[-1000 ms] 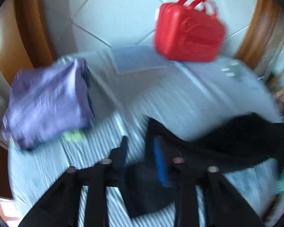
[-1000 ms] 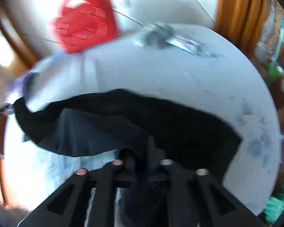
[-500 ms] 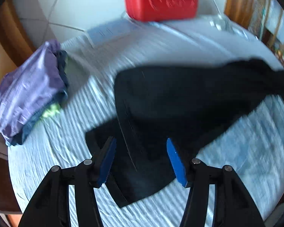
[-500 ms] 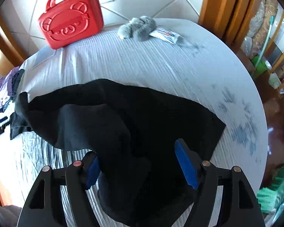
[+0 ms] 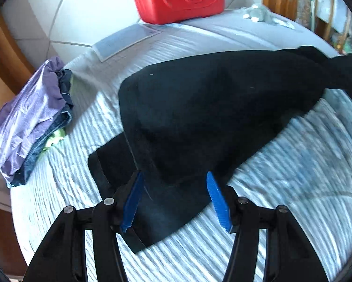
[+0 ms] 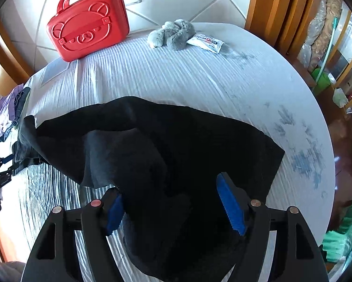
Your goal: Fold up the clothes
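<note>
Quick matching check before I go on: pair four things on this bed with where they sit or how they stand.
1. black garment
2. red bear-face case
3. stack of folded clothes with purple top
4. left gripper

a. against the tiled wall
b. open over a dark hem
c. spread mid-bed
d. near the bed's left edge

Pairs: 1-c, 2-a, 3-d, 4-b

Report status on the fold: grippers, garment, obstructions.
Left gripper open, right gripper open, neither gripping. Black garment lies rumpled on bed, partly folded. Folded pile at left, apart from garment.
</note>
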The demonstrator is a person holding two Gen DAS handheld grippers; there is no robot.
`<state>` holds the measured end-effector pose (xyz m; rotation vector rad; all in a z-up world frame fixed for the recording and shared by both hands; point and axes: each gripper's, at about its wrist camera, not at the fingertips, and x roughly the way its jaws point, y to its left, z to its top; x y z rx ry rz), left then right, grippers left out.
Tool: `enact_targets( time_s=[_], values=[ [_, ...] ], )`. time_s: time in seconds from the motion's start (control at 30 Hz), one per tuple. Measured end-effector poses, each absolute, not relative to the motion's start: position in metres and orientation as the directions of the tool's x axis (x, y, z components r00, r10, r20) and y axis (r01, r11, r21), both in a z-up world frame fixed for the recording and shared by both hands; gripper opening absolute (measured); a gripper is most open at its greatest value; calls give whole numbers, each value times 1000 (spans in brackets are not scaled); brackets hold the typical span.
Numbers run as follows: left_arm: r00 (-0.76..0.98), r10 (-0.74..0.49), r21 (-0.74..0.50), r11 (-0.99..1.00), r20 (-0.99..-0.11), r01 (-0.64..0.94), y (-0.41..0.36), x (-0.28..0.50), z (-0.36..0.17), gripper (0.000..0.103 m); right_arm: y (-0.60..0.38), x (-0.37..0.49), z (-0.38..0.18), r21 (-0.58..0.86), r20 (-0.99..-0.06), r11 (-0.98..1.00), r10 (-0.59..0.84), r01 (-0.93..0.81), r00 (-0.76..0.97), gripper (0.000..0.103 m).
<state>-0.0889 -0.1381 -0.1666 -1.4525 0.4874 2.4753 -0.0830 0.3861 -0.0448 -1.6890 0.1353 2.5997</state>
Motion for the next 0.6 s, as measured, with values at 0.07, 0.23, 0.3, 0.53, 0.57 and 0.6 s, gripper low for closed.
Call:
enact_targets(
  time_s=[0.07, 0.23, 0.3, 0.53, 0.57, 0.6],
  values=[
    [-480, 11, 182, -917, -877, -354, -137, -92, -173, 57, 382, -83, -45, 49, -914, -996, -16, -71, -406, 72],
    [-509, -6, 239, -887, -861, -394, -127, -76, -176, 57, 376, -74, -38, 30, -909, -999, -8, -46, -418, 71],
    [-532, -22, 275, -874, -847, -402, -125, -69, -176, 57, 378, -71, -36, 28, -905, -998, -5, -49, -425, 71],
    [-647, -106, 422, -834, -755, -356, -113, -77, -176, 60, 374, -65, -39, 32, -904, -999, -11, -42, -427, 71],
    [-653, -98, 419, -835, -751, -357, -111, -80, -175, 60, 373, -65, -39, 26, -904, -999, -5, -44, -427, 71],
    [-648, -88, 404, -843, -757, -356, -110, -83, -174, 59, 371, -63, -38, 20, -904, -999, -2, -37, -427, 71]
  ],
)
